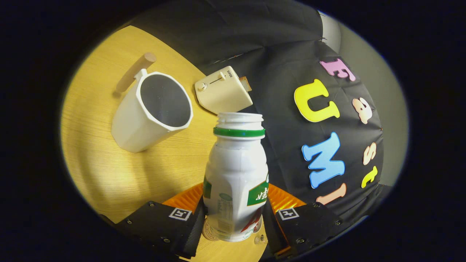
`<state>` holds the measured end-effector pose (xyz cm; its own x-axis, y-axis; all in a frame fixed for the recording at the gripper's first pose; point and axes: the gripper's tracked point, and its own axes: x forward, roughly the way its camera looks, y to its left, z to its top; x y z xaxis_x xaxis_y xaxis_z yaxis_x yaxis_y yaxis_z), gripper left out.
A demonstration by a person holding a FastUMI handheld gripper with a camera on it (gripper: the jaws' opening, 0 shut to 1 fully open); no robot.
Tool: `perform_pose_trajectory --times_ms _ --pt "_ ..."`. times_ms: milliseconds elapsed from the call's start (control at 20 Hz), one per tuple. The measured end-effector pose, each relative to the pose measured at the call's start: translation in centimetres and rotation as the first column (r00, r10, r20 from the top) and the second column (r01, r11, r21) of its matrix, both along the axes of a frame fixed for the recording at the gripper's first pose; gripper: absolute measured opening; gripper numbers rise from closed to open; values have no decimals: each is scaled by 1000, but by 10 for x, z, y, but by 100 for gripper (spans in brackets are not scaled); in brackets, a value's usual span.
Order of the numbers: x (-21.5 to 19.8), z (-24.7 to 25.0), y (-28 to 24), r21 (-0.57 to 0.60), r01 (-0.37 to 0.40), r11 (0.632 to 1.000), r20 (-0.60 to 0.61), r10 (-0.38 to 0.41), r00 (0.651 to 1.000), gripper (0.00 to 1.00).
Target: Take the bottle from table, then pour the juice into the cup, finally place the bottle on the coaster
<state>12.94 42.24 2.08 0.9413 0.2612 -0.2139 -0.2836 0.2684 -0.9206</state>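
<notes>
Gripper [233,218] clamped on the bottle [236,182], one finger pressing each flank of the lower body. Bottle seated squarely between the fingers, base down by the finger roots, neck reaching out ahead of the tips. Long axis roughly in line with the fingers, open mouth pointing away from the gripper toward the toaster [222,91], leaning slightly toward the booth wall. No cap on the threaded neck; a green ring just under the threads. Body of white plastic, smooth and glossy, waisted below the shoulder, wrapped low down in a printed label in green and red. Beneath the base, a round disc partly visible on the wood, possibly the coaster [209,233], too hidden to say for sure. Cup [151,111] beyond the fingers, off to the left of the bottle's neck, well apart from it: white, faceted sides, wide rim, dark interior, a handle on its far side, standing on the table [109,163]. Wooden peg or dowel [135,72] just behind the cup. Table of pale yellow wood with a fine straight grain. Toaster cream-coloured, boxy, with a slider and a knob on its face, just beyond the bottle's mouth.
</notes>
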Motion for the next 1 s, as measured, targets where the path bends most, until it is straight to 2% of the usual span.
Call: perform_pose_trajectory --times_ms 1000 --pt "2 8 16 -224 -5 975 158 41 987 71"
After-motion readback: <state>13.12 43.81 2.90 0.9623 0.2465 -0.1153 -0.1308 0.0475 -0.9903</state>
